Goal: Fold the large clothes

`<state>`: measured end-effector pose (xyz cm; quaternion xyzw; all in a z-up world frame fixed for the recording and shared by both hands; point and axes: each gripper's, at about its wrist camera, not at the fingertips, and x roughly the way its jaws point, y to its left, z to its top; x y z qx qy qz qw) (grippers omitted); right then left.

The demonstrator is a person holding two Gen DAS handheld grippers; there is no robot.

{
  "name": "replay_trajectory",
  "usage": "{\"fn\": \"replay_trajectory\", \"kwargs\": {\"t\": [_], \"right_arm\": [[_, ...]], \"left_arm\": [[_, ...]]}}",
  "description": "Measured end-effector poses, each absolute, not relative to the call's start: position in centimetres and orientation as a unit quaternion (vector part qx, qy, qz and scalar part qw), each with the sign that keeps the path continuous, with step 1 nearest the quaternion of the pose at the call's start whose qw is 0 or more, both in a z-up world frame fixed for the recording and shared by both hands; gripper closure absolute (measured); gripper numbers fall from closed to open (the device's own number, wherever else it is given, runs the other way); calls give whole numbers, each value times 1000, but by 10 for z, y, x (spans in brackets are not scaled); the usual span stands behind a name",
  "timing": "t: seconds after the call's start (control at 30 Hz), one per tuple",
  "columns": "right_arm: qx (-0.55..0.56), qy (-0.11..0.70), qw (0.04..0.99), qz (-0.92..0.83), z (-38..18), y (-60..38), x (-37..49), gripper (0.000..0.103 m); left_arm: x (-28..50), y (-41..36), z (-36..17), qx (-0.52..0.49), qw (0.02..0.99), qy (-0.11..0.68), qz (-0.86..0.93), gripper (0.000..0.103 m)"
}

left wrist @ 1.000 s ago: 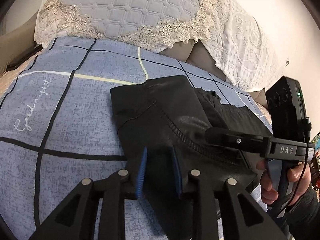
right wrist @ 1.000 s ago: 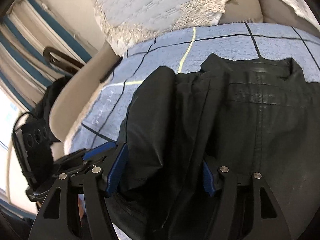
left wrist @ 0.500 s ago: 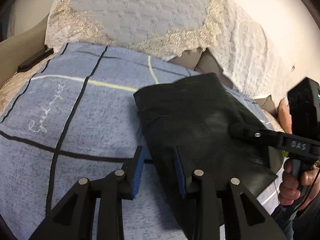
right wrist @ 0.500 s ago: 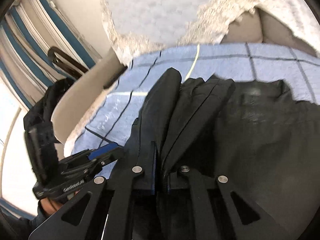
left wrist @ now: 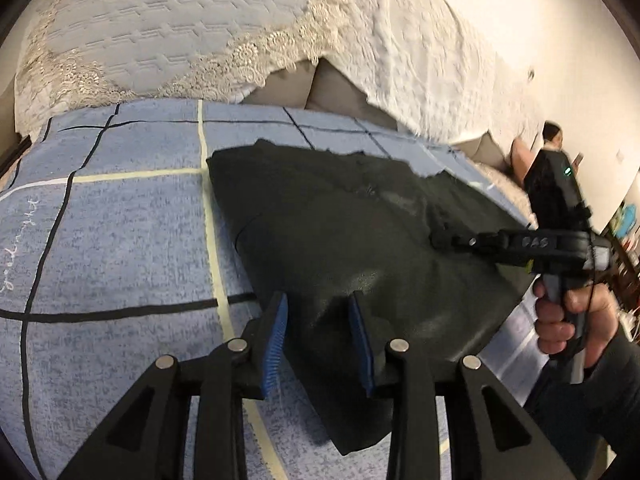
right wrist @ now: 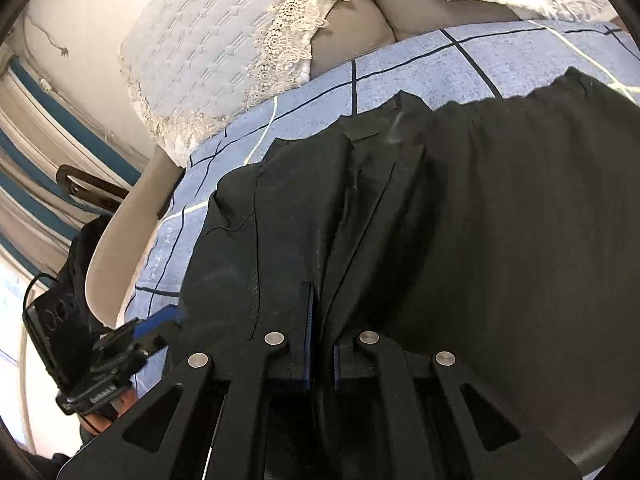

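Observation:
A black folded garment (left wrist: 352, 240) lies on a blue checked blanket (left wrist: 120, 240) on the bed. My left gripper (left wrist: 318, 334) is open, its blue pads (left wrist: 276, 340) astride the garment's near left edge. My right gripper (right wrist: 320, 344) is shut on a fold of the black garment (right wrist: 460, 240) and holds it raised. The right gripper also shows in the left wrist view (left wrist: 440, 239), over the garment's right part. The left gripper shows at the lower left of the right wrist view (right wrist: 156, 326).
Quilted pillows with lace trim (left wrist: 180, 32) lie at the bed's head. A white lace cover (left wrist: 420, 60) drapes at the right. A beige headboard (right wrist: 120, 248) and striped curtains (right wrist: 36, 140) are at the left in the right wrist view.
My right gripper closed on a fold of the garment and drew it up. My left gripper shifted back to the garment's near left edge, still open.

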<state>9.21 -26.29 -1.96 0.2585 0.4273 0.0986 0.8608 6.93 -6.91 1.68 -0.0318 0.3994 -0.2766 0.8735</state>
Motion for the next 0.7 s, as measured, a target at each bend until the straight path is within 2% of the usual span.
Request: {"fn": "replay_trajectory", "kwargs": {"t": [0.27,0.33,0.37,0.4,0.43,0.6,0.7], "right_arm": [[231,438,863,103,-19,-250,83,95],[224,441,863,101,-23,-252,81,91],[214,440,867,92,-20,-254,80,79],[201,437,873,80,-15,-254,78,71],[187,431,880,68,-8,-254,76,70],[133,382,912,64,31,-236,56,70],[107,379,915,87,28,-211,48,70]], "left_arm": [[69,-68,25,-39,875,393,-280,67],[65,-73,23,-18,875,395,-280,66],[65,-74,22,-11,875,396,-278,66],[64,-74,22,-8,876,396,-277,66],[63,-73,23,-9,875,397,-277,66],[62,-70,27,-19,877,404,-260,66],[60,-79,28,7,882,403,-246,66]]}}
